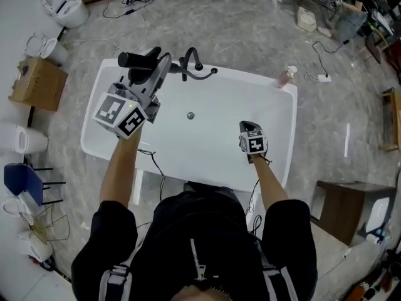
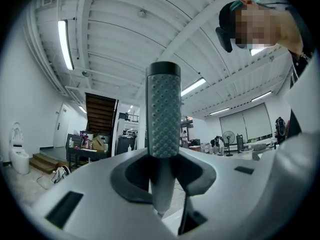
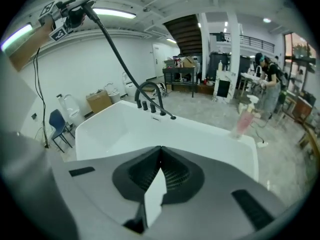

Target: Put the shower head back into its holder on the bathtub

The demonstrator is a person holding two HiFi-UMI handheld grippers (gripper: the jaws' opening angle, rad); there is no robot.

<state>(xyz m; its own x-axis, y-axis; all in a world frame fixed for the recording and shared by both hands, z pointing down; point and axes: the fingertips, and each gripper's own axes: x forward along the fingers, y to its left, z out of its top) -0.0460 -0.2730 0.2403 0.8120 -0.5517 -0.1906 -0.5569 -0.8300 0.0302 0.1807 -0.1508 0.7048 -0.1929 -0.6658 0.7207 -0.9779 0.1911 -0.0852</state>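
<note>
The shower head [image 1: 139,59], dark with a dimpled grey handle [image 2: 163,114], stands upright between the jaws of my left gripper [image 1: 160,66], which is shut on it [image 2: 163,170]. It hangs above the far left corner of the white bathtub [image 1: 250,77], close to the black faucet [image 1: 194,64] with its knobs. In the right gripper view the black hose [image 3: 115,49] runs from the faucet [image 3: 147,91] up to the held shower head [image 3: 75,11]. My right gripper [image 1: 248,126] hovers over the right side of the tub [image 3: 210,129], jaws shut [image 3: 161,150] with nothing between them.
A pink bottle [image 1: 287,77] stands on the tub's far right rim [image 3: 243,120]. The drain [image 1: 190,115] lies mid-tub. Left of the tub are a cardboard box [image 1: 37,83], toilets [image 1: 66,10] and a blue chair [image 1: 22,179]. A brown cabinet [image 1: 341,205] stands right.
</note>
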